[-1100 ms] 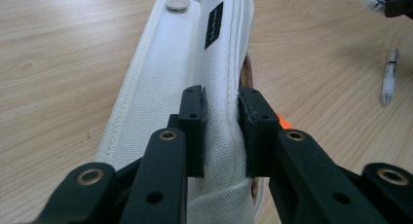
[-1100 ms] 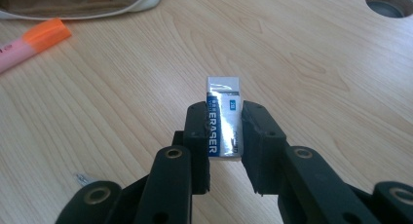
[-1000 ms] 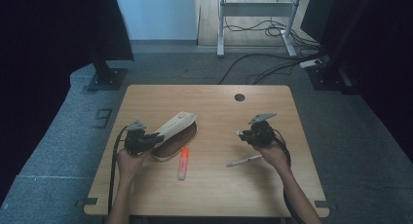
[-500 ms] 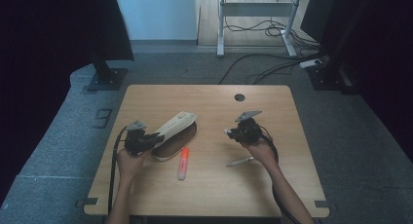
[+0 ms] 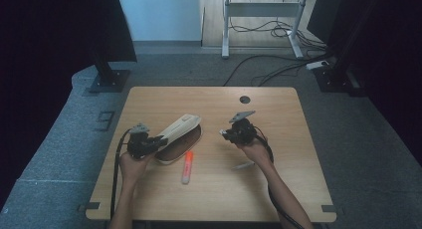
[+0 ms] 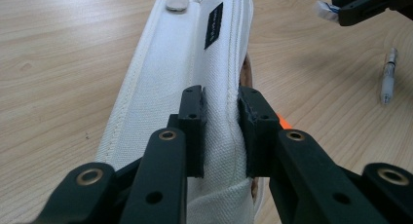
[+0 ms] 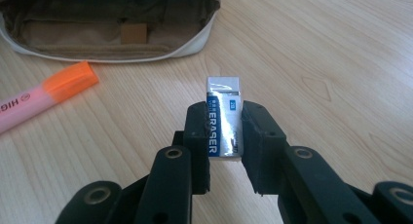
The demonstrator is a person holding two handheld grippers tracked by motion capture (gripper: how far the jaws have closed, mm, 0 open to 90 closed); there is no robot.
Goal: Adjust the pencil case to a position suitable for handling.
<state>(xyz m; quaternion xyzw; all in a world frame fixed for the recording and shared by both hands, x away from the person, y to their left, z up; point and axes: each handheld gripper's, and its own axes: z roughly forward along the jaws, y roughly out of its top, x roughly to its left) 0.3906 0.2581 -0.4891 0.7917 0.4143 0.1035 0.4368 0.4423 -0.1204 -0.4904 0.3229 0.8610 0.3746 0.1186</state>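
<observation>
White canvas, pinched in a fold: the left gripper (image 6: 221,131) has its jaws closed on the raised flap of the pencil case (image 6: 195,63), holding the mouth of the case open toward the middle of the wooden table (image 5: 298,189). In the high view the pencil case (image 5: 176,134) lies left of centre, its long axis running on a diagonal from the left gripper (image 5: 149,143) up and away to the right. Just in front of it, nearer the person, lies an orange highlighter (image 5: 187,167), well clear of both hands.

Further right, the right gripper (image 7: 224,136) is clamped on a small eraser (image 7: 223,121) in a blue printed sleeve, held upright between the jaws with its white end poking out above them. In the right gripper view the open pouch (image 7: 112,24) sits ahead and to the left, brown lining showing, so the eraser is already pointed roughly at the opening and has only bare table to cross. The right hand (image 5: 254,150) is plainly the one placed to drop it in. A pen (image 5: 244,165), probably clear-bodied, lies just beside that wrist on the table.
</observation>
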